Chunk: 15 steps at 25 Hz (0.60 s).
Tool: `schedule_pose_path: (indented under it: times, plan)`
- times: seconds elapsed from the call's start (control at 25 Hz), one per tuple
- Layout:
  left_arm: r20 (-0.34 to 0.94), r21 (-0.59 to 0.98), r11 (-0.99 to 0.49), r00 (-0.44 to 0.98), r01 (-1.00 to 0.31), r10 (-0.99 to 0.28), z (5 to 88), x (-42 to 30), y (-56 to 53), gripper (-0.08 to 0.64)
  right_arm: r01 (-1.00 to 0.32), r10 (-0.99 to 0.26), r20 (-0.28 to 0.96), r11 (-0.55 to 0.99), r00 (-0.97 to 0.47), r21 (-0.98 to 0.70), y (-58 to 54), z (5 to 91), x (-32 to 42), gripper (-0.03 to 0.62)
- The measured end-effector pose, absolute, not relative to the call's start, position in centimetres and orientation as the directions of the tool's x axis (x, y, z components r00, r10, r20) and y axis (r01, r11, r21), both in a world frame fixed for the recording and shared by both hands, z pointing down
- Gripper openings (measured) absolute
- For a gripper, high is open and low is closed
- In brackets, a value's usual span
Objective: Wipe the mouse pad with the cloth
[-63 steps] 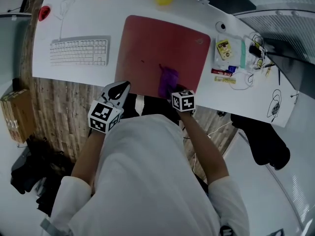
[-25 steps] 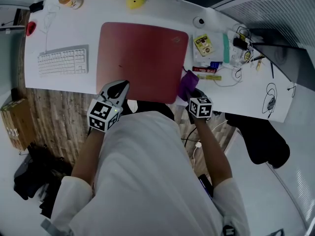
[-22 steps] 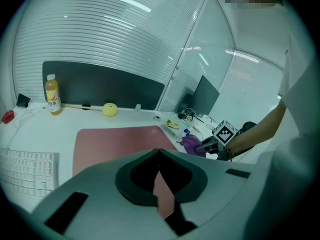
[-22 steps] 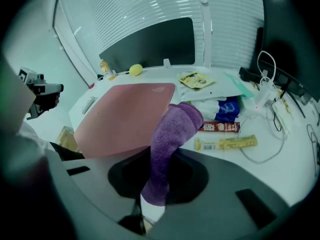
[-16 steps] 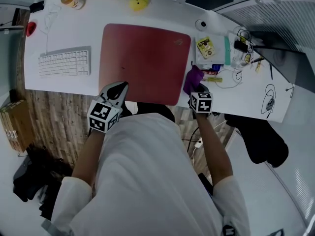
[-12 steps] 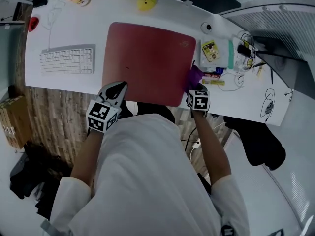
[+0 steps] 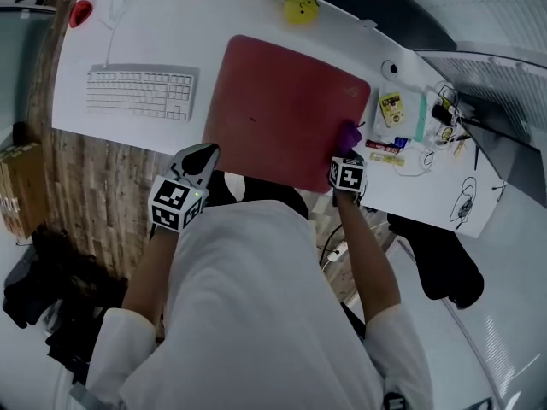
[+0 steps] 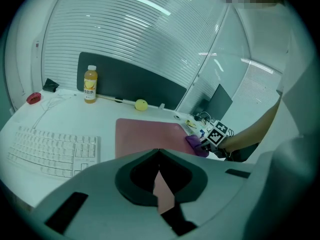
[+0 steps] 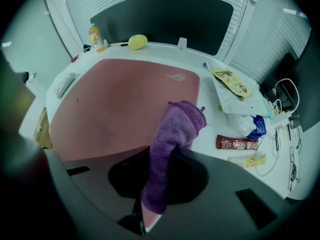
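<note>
White desk (image 7: 171, 32), wide and curved. In its middle, a dull red mouse pad (image 7: 282, 101): flat, rectangular with rounded corners, a dark speck or two on the surface, a small logo (image 9: 176, 77) near the far right corner. To the left of it, well apart, a white keyboard (image 7: 141, 92). Just past the pad's right edge, a scatter of snack packets (image 9: 235, 84).

At that right edge, towards the near corner, a purple cloth (image 9: 175, 129): nubby, folded into a long narrow strip. Pinched fast in the right gripper (image 9: 169, 156), near end hanging below the jaws, far end poking out ahead and curling over the line between pad and desk.

Left gripper (image 8: 159, 154) closed on nothing, tips together, at the desk's near edge by the pad's near left corner.
</note>
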<state>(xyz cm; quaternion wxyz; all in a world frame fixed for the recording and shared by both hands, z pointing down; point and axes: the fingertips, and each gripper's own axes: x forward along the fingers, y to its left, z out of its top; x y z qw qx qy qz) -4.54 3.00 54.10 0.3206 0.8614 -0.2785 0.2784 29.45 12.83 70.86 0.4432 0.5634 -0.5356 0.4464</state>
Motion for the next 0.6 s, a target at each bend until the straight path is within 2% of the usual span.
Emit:
schedule_pose_path:
  times: [0.6]
  plan:
    - [0.651,0.422,-0.589,0.682,-0.690,-0.333,54.9,-10.6,2.0,0.018,-1.000,-0.205,0.979,0.027,0.006,0.012,9.4,70.8,22.4,0.069]
